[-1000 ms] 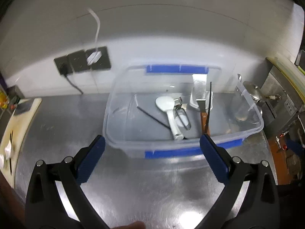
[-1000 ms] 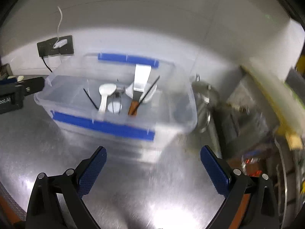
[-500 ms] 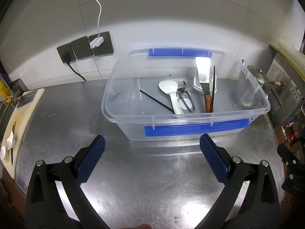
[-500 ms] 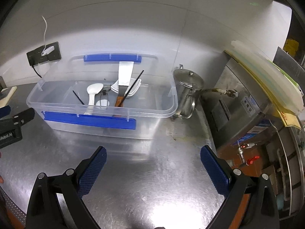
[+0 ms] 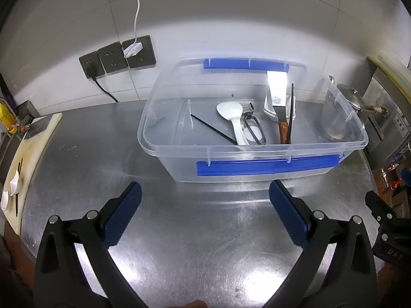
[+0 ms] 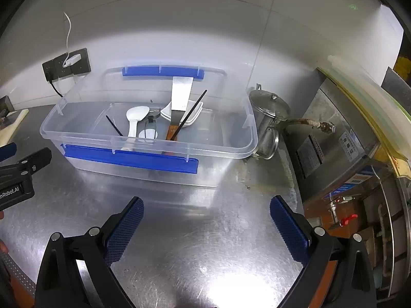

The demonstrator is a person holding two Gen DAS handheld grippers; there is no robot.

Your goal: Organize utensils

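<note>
A clear plastic bin (image 5: 257, 151) with blue clips stands on the steel counter; it also shows in the right wrist view (image 6: 151, 151). Inside lie a white rice spoon (image 5: 232, 118), a metal spatula (image 5: 277, 95) with a wooden handle, black chopsticks (image 5: 213, 129), a peeler (image 5: 253, 128) and a small white dish (image 6: 191, 116). My left gripper (image 5: 205, 210) is open and empty, a short way in front of the bin. My right gripper (image 6: 205, 220) is open and empty, in front of the bin's right half.
A steel kettle (image 6: 269, 118) stands right of the bin, beside a steel appliance (image 6: 341, 138). A cutting board (image 5: 23, 164) with small white pieces lies at the counter's left edge. Wall sockets (image 5: 118, 56) with a black cord are behind.
Both grippers have drawn back from the bin and steadied. The bin now looks smaller and farther in both views. Both stay open and empty.
</note>
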